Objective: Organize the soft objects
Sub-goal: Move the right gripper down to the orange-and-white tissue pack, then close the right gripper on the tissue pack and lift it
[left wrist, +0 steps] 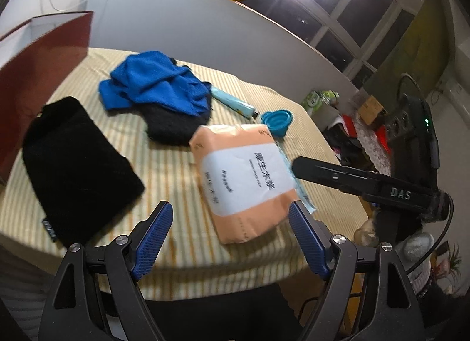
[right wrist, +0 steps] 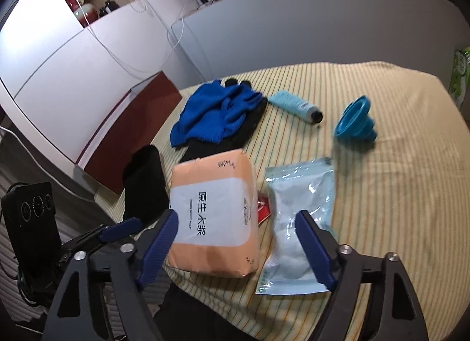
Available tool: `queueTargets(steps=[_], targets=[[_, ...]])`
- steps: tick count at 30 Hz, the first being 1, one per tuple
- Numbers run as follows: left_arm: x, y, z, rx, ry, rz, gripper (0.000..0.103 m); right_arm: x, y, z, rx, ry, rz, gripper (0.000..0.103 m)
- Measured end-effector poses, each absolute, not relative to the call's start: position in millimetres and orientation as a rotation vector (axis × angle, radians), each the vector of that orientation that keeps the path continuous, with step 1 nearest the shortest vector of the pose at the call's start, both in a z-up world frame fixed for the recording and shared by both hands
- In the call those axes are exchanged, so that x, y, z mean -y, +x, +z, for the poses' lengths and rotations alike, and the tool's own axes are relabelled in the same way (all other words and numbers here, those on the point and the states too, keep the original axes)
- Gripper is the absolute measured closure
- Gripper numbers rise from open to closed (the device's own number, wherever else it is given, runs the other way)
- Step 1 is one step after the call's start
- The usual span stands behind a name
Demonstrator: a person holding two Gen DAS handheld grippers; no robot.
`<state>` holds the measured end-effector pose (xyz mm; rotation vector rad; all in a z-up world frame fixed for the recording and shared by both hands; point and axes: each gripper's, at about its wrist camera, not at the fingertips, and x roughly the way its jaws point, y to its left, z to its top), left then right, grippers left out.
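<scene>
A: Items, left to right?
B: Box [left wrist: 44, 56] at 10 o'clock; black pouch [left wrist: 76, 167]; blue cloth [left wrist: 155, 85]; tissue pack [left wrist: 243, 176]; clear bag [right wrist: 296, 223]; funnel [right wrist: 357, 122] at 2 o'clock.
A: Tongs?
B: Left gripper [left wrist: 230, 236] released, empty. Right gripper [right wrist: 236, 245] released, nothing gripped.
A: Nearest target?
B: Likely the pack: at 12 o'clock from both, long axis running 11 to 5 for the left. The right also straddles the bag, so it looks nearer.

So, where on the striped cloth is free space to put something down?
Bare cloth lies right of the clear pouch and below the blue funnel, toward the table's right edge. It is crowded around the tissue pack, blue cloth and black pouch.
</scene>
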<state>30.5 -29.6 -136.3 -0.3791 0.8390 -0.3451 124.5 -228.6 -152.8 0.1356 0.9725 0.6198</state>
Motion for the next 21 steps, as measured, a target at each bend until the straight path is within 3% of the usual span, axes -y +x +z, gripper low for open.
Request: queueTargets(steps=[6,10,13,16,21], targets=[[40,41,-147,-0.875,-0.379,-0.385,0.024,223,134,-163,-1.029,0.146,0.645,0.035],[47,48,-153,-0.896,-0.379,-0.402,0.03,217,138,-169,-1.062,0.146,0.667,0.048],[49,51,-155,-0.905,-0.385,-0.41,0.034,214,140,-173,-1.079,0.141,0.673,0.048],[49,54,-159,-0.918,-0.39,-0.426,0.045,212,143,-176,-1.096,0.149,0.683,0.048],[52,57,-161,-0.92,-0.375,-0.426,0.048,209,144,-180,-1.12,0.159,0.706,0.053]])
